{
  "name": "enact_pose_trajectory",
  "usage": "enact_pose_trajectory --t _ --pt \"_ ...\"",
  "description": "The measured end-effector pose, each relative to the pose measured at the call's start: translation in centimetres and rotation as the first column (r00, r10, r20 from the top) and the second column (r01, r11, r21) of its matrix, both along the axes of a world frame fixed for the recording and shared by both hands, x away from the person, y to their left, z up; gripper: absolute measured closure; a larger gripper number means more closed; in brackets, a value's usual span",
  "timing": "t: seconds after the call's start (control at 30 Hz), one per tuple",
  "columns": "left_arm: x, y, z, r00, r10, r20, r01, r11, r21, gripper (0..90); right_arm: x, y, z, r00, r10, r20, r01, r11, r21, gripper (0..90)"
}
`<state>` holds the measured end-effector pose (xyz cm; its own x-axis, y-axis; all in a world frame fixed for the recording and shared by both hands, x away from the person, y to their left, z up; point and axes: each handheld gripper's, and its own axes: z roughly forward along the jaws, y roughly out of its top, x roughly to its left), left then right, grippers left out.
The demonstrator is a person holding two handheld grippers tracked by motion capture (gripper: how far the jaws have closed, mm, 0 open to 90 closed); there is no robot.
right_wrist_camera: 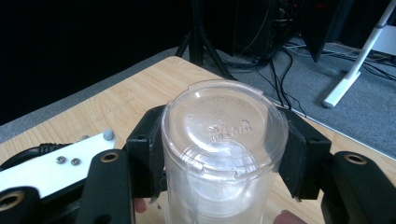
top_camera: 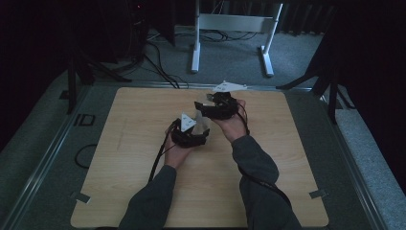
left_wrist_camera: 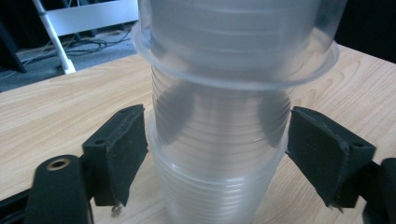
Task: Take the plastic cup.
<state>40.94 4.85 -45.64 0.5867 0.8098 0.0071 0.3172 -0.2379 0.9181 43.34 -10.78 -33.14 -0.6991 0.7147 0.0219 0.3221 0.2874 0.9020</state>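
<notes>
Clear plastic cups (left_wrist_camera: pixel 219 154) are nested between my left claw's (left_wrist_camera: pixel 217 156) half-open jaws, while my right claw (right_wrist_camera: pixel 224 154) clamps the top cup (right_wrist_camera: pixel 224 140), which I judge not yet separated.

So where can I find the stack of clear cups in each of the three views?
High view: the stack of clear cups lies near the middle of the table.
Left gripper view: it fills the centre, between the black jaws.
Right gripper view: its closed end is at the centre, between the black jaws.
Shared landmark: the white stand on the floor behind.
</notes>
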Motion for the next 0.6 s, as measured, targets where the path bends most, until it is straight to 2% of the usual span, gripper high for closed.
enact_pose_trajectory --t 0.13,0.23,0.6 --pt "0.0 0.0 -0.1 1.0000 -0.006 -0.007 0.006 0.9999 0.009 21.8 -0.1 -0.1 0.3 1.0000 -0.001 0.007 0.001 1.000 0.004 41.0" --pt "0.1 -0.1 -0.2 0.9999 -0.002 -0.014 0.002 1.0000 0.009 21.8 -0.2 -0.3 1.1 0.9998 -0.001 0.021 0.000 1.000 0.016 40.9" --pt "0.0 -0.1 -0.3 0.9999 0.000 -0.016 0.001 0.9999 0.011 21.7 -0.7 -0.6 2.3 0.9995 -0.003 0.032 0.002 0.999 0.035 41.0"
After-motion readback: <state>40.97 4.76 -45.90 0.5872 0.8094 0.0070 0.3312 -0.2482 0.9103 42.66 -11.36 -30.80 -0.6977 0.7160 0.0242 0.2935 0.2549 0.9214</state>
